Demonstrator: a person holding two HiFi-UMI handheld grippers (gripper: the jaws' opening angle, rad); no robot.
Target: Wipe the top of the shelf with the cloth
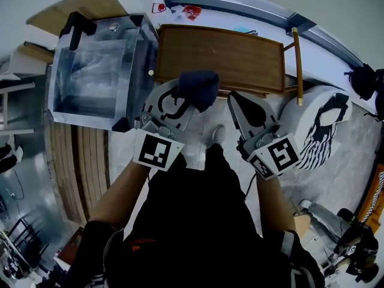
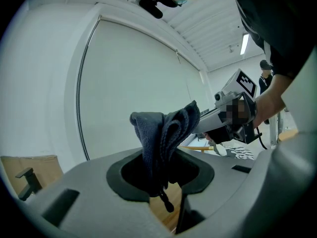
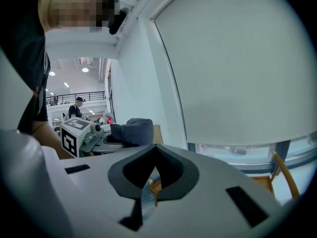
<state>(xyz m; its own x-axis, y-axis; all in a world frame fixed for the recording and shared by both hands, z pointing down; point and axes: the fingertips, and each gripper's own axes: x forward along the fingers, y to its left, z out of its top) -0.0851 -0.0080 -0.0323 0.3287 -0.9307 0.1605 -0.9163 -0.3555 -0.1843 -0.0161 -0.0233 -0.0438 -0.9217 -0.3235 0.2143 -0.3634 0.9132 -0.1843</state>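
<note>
The left gripper (image 1: 183, 101) is clamped on the cloth (image 1: 198, 89). Its own view shows the jaws pressed against the fabric from both sides, so that the cloth stands up out of them in a bunch. The cloth is dark navy with a nubby, towel-like pile. It is folded over on itself into two or three thick lobes, and its top edge curls toward the right gripper. A short dark loop (image 2: 166, 202) hangs from its lower end, below the pinch point.

In the head view the cloth is held in front of the person's body, and it overlaps the near edge of the shelf (image 1: 222, 56). The shelf top is a brown wooden panel with a low raised rim. The cloth seems to be in the air rather than resting on the wood, though the steep angle makes that hard to tell.

The right gripper (image 1: 235, 99) sits just beside the left one, also at the near edge of the shelf. Its jaws are drawn together with nothing between them, and only a sliver of wood and pale floor shows through the narrow gap.

A clear plastic box (image 1: 96, 71) stands against the shelf's left end, and both gripper views tilt up toward a pale window blind (image 2: 138, 93).
</note>
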